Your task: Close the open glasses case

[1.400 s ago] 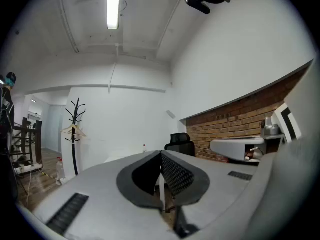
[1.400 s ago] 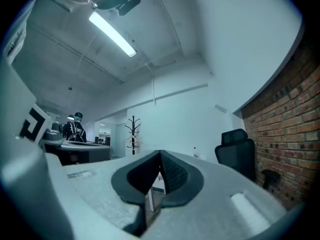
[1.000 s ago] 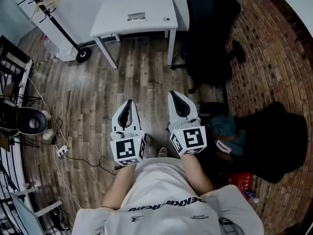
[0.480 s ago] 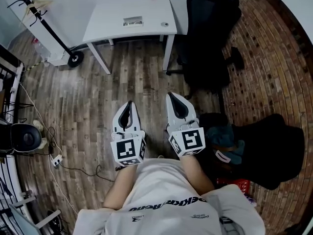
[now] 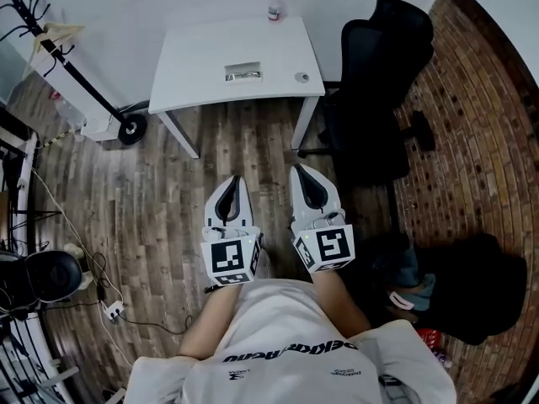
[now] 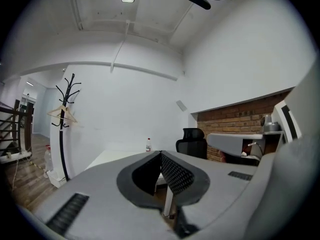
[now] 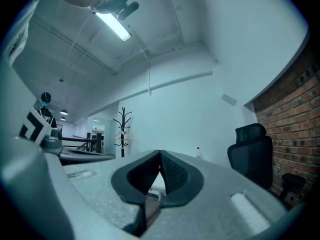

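The glasses case (image 5: 242, 73) is a small grey oblong lying on the white table (image 5: 202, 70), far ahead of me in the head view; it is too small to make out its lid. My left gripper (image 5: 233, 179) and right gripper (image 5: 301, 170) are held side by side over the wooden floor, well short of the table. Both are shut with nothing between the jaws. In the left gripper view the left gripper (image 6: 160, 153) points at the table (image 6: 112, 155). The right gripper (image 7: 160, 153) points the same way. The case is hidden in both gripper views.
A bottle (image 5: 274, 5) stands at the table's far edge and a small round object (image 5: 301, 77) lies near its right edge. A black office chair (image 5: 383, 74) stands right of the table, against a brick wall. A coat rack (image 5: 63, 45) stands at the left, with cables (image 5: 105, 305) on the floor.
The table has come nearer and lower in the head view as the person stepped toward it. Both grippers keep the same shut, side-by-side posture.
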`<state>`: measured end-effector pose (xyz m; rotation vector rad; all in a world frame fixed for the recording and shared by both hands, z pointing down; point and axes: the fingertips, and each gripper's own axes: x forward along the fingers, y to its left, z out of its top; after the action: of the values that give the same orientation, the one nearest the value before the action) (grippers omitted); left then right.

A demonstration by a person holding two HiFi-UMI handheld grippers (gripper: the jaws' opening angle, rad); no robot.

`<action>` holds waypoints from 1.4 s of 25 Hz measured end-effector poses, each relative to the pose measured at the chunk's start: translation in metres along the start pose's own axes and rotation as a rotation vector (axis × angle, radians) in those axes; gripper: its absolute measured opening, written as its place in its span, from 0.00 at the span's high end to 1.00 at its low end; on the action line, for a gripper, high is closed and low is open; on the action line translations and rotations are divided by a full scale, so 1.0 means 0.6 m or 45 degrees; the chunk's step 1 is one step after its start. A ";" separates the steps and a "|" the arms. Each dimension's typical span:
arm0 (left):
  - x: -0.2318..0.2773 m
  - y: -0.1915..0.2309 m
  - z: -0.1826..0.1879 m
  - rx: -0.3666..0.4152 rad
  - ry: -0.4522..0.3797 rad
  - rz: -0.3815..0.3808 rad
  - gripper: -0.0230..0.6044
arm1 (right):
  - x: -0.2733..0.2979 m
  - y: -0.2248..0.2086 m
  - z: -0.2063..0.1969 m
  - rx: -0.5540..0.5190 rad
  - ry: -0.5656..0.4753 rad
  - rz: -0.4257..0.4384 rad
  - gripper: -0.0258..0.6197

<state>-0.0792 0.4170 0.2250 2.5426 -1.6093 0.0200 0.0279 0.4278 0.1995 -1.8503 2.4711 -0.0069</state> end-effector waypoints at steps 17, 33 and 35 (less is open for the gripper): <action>0.242 0.191 0.027 -0.039 0.050 -0.074 0.97 | 0.298 -0.024 -0.015 -0.002 0.093 -0.102 0.96; 0.576 0.200 -0.006 -0.010 0.110 -0.028 0.97 | 0.561 -0.224 -0.091 0.085 0.131 -0.008 0.96; 0.611 0.201 -0.011 -0.009 0.125 -0.014 0.97 | 0.590 -0.253 -0.102 0.109 0.146 0.000 0.96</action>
<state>-0.0296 0.0373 0.2741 2.5031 -1.5566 0.1352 0.0710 0.0436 0.2516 -1.8657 2.5010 -0.2213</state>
